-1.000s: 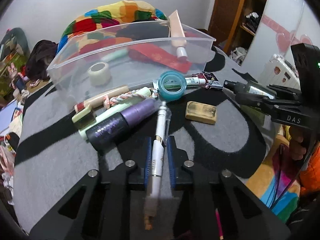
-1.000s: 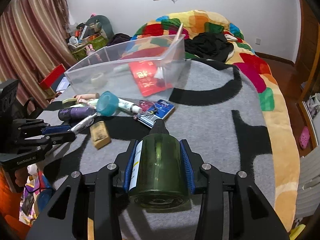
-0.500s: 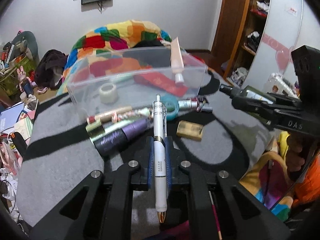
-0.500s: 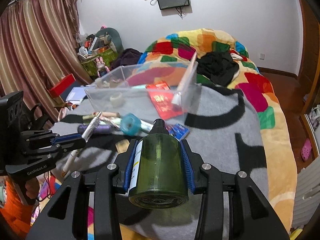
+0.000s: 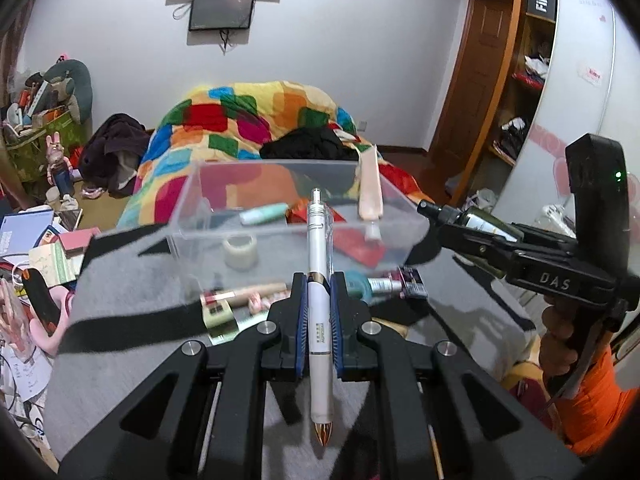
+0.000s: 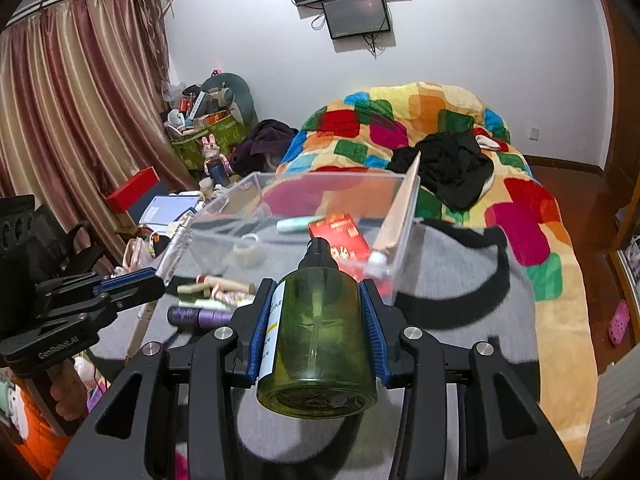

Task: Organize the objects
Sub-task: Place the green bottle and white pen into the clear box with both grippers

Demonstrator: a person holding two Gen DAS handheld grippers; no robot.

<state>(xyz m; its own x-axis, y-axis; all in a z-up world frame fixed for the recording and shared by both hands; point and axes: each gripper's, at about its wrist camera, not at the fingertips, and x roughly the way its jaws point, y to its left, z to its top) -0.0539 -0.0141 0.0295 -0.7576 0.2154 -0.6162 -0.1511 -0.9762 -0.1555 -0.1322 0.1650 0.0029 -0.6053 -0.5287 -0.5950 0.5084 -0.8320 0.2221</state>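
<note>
My left gripper (image 5: 319, 280) is shut on a white pen (image 5: 319, 264) whose clear end points toward the clear plastic bin (image 5: 208, 224). The pen and gripper hang above the grey blanket, just short of the bin's near wall. My right gripper (image 6: 316, 292) is shut on a green spray bottle (image 6: 316, 340), nozzle forward, also lifted and facing the clear plastic bin (image 6: 400, 248). In the right wrist view the left gripper (image 6: 156, 280) with the pen (image 6: 176, 244) shows at left; in the left wrist view the right gripper (image 5: 440, 228) shows at right. The bin holds a tape roll (image 5: 240, 252), a red packet (image 6: 344, 240) and tubes.
Loose items lie before the bin: a purple tube (image 6: 200, 316), a teal round case (image 5: 356, 284), a small tube (image 5: 384, 284), a wooden stick (image 5: 256, 294). A colourful quilt (image 6: 400, 128) is heaped behind. Floor clutter lies left. A hand (image 5: 560, 344) grips the right handle.
Both grippers have risen off the blanket with the pen and bottle in them. The pen, first slanted with its tip on the pile, now sits straight between the left jaws.
</note>
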